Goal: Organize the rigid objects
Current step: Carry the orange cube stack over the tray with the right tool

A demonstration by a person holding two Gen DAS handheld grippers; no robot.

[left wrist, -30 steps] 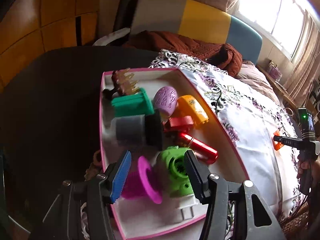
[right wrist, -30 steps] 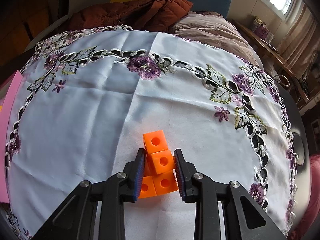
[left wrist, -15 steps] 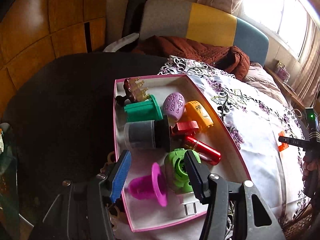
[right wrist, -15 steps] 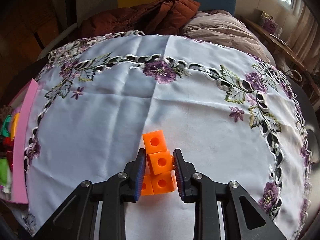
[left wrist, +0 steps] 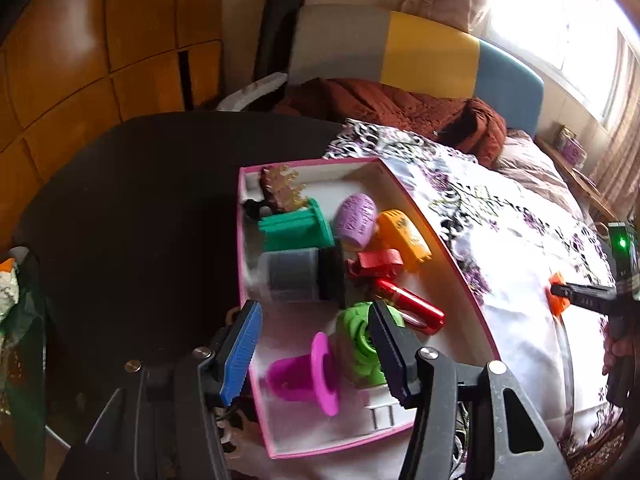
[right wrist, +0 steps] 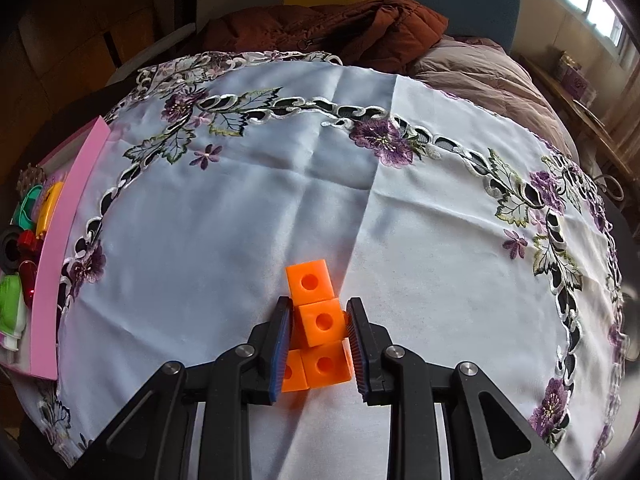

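My right gripper [right wrist: 319, 322] is shut on an orange block piece [right wrist: 318, 322] made of joined cubes with round holes, held just above the white embroidered cloth [right wrist: 240, 220]. The same piece shows small in the left wrist view [left wrist: 557, 295] at the far right. My left gripper [left wrist: 314, 330] is open and empty above the near end of a pink-rimmed box [left wrist: 448, 248]. In the box lie a magenta funnel [left wrist: 310, 374], a green part [left wrist: 360, 344], a red tube [left wrist: 408, 306], a grey jar [left wrist: 296, 276] and several more toys.
The box also shows at the left edge of the right wrist view [right wrist: 60, 240]. A dark round table [left wrist: 140, 208] lies left of the box. A brown jacket [right wrist: 320, 28] and bedding sit beyond the cloth's far edge.
The left gripper has pulled back and up from the box, still open. The right gripper has lifted slightly with the orange piece, so the box comes into its view at the left.
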